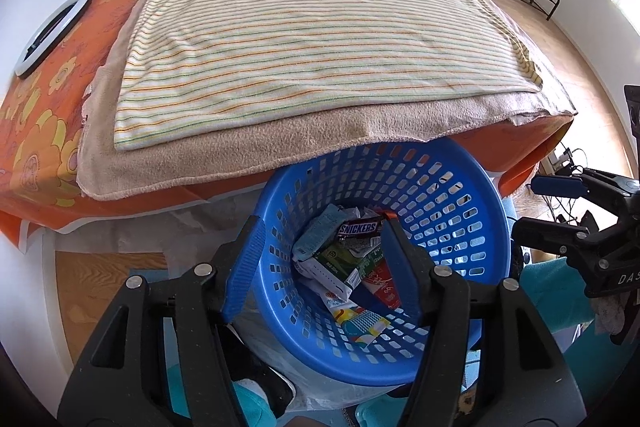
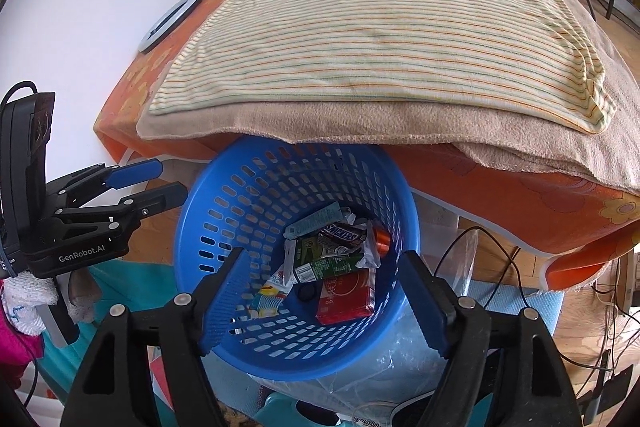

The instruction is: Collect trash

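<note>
**Ana:** Blue ribbed fingers (image 1: 244, 267) of the left gripper (image 1: 320, 263) sit closest to the lens, spread wide over the round blue perforated plastic basket (image 1: 448, 203), with nothing between them.

**Ben:** And the right gripper (image 2: 320, 299)?

**Ana:** Same stance: its 2 fingers are parted wide, straddling the basket's near rim, holding nothing. In the left wrist view it shows at the right edge, well apart from the basket.

**Ben:** Where is the trash?

**Ana:** All at the basket's bottom. A brown Snickers wrapper (image 2: 341, 235) lies on top, its long axis running roughly left to right across the pile. Touching it are a pale teal flat packet (image 2: 316, 219), a green carton (image 2: 326, 265), a red flat packet (image 2: 346, 297) and a colourful crumpled wrapper (image 1: 360, 323). A small orange metallic piece (image 2: 383, 241) stands at the right of the pile.

**Ben:** Room around the edges?

**Ana:** The basket's mouth tilts toward the cameras. Its far rim tucks under the overhanging tan fleece blanket (image 1: 224, 163), so that side is tight. On the blanket lies a cream cloth with thin orange and green stripes (image 1: 304, 43), over an orange flowered bedsheet (image 1: 40, 131). A white ring light (image 1: 48, 39) rests near the bed's left edge. Clear crumpled plastic (image 2: 420, 359) lies below the basket's near side.
</note>
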Tool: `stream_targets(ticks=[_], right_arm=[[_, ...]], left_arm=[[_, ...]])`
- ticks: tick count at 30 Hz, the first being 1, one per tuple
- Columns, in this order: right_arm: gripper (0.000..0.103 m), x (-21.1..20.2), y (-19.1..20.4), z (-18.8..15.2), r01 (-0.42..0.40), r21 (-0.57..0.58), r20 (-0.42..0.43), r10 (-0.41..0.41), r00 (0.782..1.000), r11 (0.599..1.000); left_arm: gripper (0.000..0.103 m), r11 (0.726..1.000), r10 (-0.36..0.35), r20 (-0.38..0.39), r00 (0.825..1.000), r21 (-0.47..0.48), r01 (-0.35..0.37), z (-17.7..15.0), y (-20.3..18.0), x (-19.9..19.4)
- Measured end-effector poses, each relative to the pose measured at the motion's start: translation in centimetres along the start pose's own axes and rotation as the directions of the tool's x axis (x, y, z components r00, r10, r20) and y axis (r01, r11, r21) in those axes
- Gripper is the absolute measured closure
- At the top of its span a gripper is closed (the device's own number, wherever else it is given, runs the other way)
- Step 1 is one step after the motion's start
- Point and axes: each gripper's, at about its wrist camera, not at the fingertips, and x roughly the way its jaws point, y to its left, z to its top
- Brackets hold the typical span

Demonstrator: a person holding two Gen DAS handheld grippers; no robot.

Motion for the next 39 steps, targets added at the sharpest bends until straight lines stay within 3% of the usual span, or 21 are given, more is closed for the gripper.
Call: stream_targets(ticks=[8, 12, 17, 19, 26, 32, 39], right_arm=[[0.014, -1.5, 0.1, 1.4, 0.052, -0.004, 0.055, -0.052, 0.997, 0.999], [0.013, -2.5, -0.3, 2.6, 0.076, 0.005, 0.086, -0.076, 0.993, 0.997], [0.012, -3.9, -0.6, 4.4, 0.089, 0.019, 0.134, -0.091, 0.987, 0.996], [0.008, -4.4, -0.5, 5.2, 0.1, 0.015, 0.152, -0.101, 0.983, 0.995], [0.004, -6.7, -0.3, 8.7, 0.127, 0.015, 0.238, -0.127, 0.963, 0.992], [0.004, -8.4, -0.6, 11.6, 0.131, 0.021, 0.309, -0.131, 0.942, 0.991], [0.004, -8.8, -1.4, 14.5, 0.139, 0.029, 0.362, -0.14, 0.921, 0.99]], left_arm=[[0.041, 0.999, 0.005, 0.049, 0.999, -0.052, -0.002, 1.9, 0.6, -1.6], [0.026, 0.997, 0.011, 0.092, 0.996, -0.082, -0.003, 3.4, 1.1, -2.6], [0.026, 0.995, 0.008, 0.132, 0.991, -0.098, 0.005, 5.7, 1.4, -3.9], [0.026, 0.996, 0.011, 0.153, 0.988, -0.09, 0.003, 6.7, 1.3, -4.5], [0.026, 0.997, 0.002, 0.239, 0.971, -0.069, 0.015, 10.5, 1.0, -6.9], [0.026, 0.998, 0.001, 0.331, 0.944, -0.06, 0.021, 13.1, 0.8, -8.5], [0.02, 0.998, -0.025, 0.351, 0.936, -0.05, 0.045, 15.1, 0.9, -8.2]])
